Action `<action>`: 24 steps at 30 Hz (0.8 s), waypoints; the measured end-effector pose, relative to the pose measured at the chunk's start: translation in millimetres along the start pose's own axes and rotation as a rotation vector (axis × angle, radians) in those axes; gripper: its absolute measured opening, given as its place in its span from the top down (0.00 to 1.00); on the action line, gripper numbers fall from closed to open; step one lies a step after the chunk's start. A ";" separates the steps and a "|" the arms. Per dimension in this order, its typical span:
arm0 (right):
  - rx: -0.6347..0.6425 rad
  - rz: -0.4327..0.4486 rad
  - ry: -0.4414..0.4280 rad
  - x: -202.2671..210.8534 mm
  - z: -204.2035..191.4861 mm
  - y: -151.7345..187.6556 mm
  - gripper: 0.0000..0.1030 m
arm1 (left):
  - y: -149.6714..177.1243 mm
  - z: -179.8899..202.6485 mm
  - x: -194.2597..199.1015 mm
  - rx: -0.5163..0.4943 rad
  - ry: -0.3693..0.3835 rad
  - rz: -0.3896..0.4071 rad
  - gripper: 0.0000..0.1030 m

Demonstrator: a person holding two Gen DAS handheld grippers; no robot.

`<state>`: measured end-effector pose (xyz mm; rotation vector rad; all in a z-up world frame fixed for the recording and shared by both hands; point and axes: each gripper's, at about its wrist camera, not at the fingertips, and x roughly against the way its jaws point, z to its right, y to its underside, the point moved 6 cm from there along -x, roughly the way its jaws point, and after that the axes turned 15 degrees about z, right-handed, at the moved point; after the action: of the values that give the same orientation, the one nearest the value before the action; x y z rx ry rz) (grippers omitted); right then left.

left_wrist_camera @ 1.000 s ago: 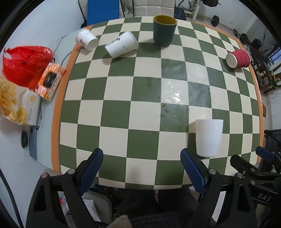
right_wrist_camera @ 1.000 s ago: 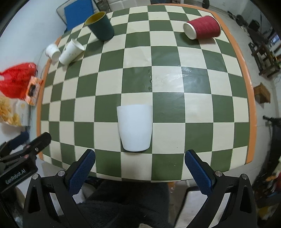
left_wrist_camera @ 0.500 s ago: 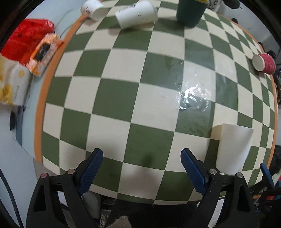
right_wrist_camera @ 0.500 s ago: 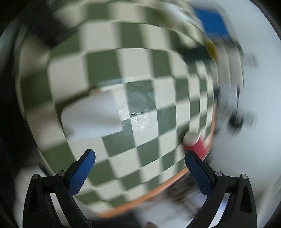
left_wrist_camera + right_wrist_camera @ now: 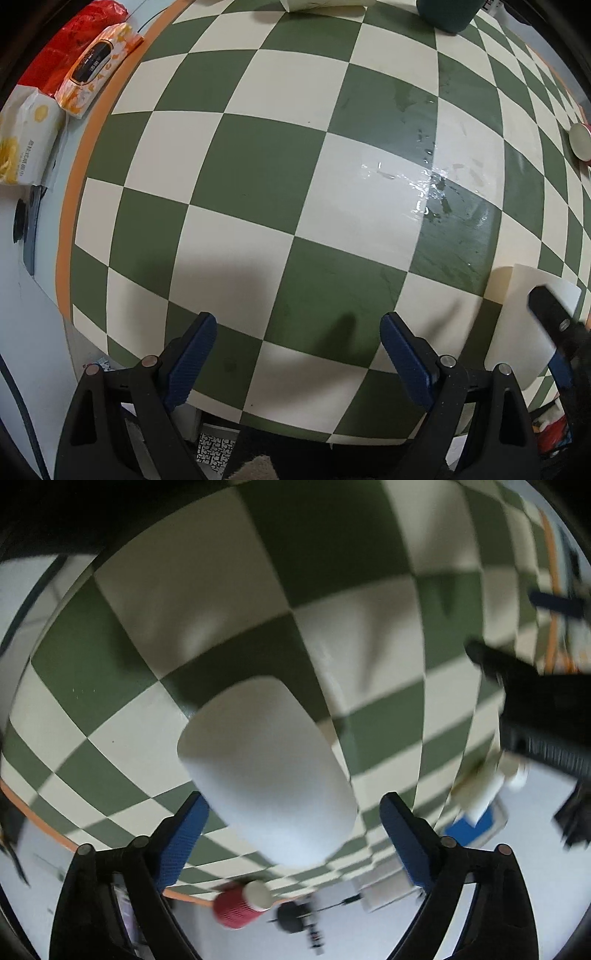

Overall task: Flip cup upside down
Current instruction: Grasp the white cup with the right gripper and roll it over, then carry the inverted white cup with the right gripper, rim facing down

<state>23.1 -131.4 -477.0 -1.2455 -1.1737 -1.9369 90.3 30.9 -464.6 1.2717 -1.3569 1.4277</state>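
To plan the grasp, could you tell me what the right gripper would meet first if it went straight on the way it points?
The white cup. It fills the space between the open right gripper fingers, so it comes first, ahead of the checkered table; the blur leaves depth unclear.

White cup [image 5: 266, 771] between right gripper [image 5: 293, 834] fingers, wide end toward camera, narrow end away over checkered table [image 5: 155, 602]. Blue pads [image 5: 183, 840] spread wide, gap visible on both sides of cup; contact not discernible. View rolled and motion-blurred. Orange table edge [image 5: 40, 830] curving lower left. Red ribbed cup [image 5: 240, 904] on its side near bottom, pale interior showing. Left gripper [image 5: 532, 709], dark and blurred, at right. Blue object [image 5: 476, 819] lower right, blurred.
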 end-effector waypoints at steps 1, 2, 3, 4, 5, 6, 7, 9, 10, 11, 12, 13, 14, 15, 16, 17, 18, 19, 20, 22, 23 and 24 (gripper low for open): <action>0.026 0.006 -0.003 -2.7 -0.1 1.6 0.09 | -0.2 -0.5 -1.8 -0.001 0.000 -0.002 0.11; 0.048 0.009 -0.005 -5.5 0.1 3.4 0.12 | -0.4 -0.7 -3.5 -0.002 0.003 -0.005 0.11; 0.066 0.013 -0.007 -7.7 0.2 5.4 0.14 | -0.4 -0.2 -5.7 -0.004 0.012 -0.009 0.11; 0.081 0.017 -0.008 -10.6 0.5 7.1 0.16 | -0.5 0.1 -7.3 -0.008 0.015 -0.012 0.11; 0.088 0.018 -0.011 -12.9 0.1 8.6 0.19 | -1.0 0.1 -8.6 -0.010 0.018 -0.014 0.12; 0.092 0.021 -0.020 -14.7 -0.7 10.2 0.20 | -1.0 0.3 -9.5 -0.012 0.026 -0.015 0.12; 0.095 0.025 -0.028 -16.4 0.1 13.0 0.22 | -4.1 0.0 -11.1 -0.017 0.030 -0.016 0.12; 0.098 0.028 -0.040 -17.9 -1.7 15.2 0.25 | -5.4 0.6 -12.6 -0.026 0.034 -0.017 0.12; 0.098 0.029 -0.045 -19.9 0.0 18.4 0.26 | -13.5 2.1 -13.8 -0.028 0.036 -0.020 0.12; 0.098 0.032 -0.046 -21.5 1.8 21.1 0.26 | -14.8 2.2 -14.2 -0.033 0.034 -0.019 0.12; 0.095 0.034 -0.047 -22.9 3.8 23.9 0.27 | -16.3 2.1 -14.3 -0.037 0.033 -0.017 0.12; 0.089 0.036 -0.051 -24.5 6.0 27.0 0.27 | -18.2 2.4 -14.2 -0.039 0.034 -0.015 0.12; 0.082 0.039 -0.055 -25.9 6.6 28.9 0.27 | -19.9 1.9 -14.2 -0.041 0.033 -0.013 0.12; 0.069 0.043 -0.059 -27.1 9.1 32.1 0.28 | -21.5 1.4 -14.1 -0.044 0.032 -0.011 0.12; 0.056 0.047 -0.062 -27.4 9.2 33.6 0.28 | -23.0 0.9 -13.9 -0.044 0.034 -0.009 0.12; 0.045 0.048 -0.062 -22.8 3.6 25.6 0.28 | -23.8 1.5 -12.9 -0.043 0.036 -0.007 0.12; 0.029 0.051 -0.064 -23.6 6.4 29.1 0.28 | -25.6 0.6 -12.7 -0.044 0.035 -0.005 0.12; 0.016 0.053 -0.067 -23.7 8.7 28.8 0.28 | -26.9 0.1 -12.7 -0.044 0.035 -0.004 0.12; 0.001 0.058 -0.069 -23.7 11.2 30.7 0.28 | -28.7 -0.6 -12.3 -0.044 0.036 -0.001 0.12; -0.041 0.064 -0.074 -24.6 18.6 36.9 0.29 | -20.0 -4.1 -7.4 -0.049 0.033 0.006 0.12; -0.065 0.066 -0.073 -24.8 22.5 40.5 0.29 | -18.8 -5.3 -5.5 -0.054 0.029 0.011 0.12; -0.089 0.068 -0.073 -24.6 26.1 44.4 0.29 | -26.5 -4.8 -6.6 -0.057 0.028 0.016 0.12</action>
<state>80.2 -129.4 -477.8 -1.3956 -1.0767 -1.9263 116.6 39.7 -465.1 1.2025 -1.3828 1.4026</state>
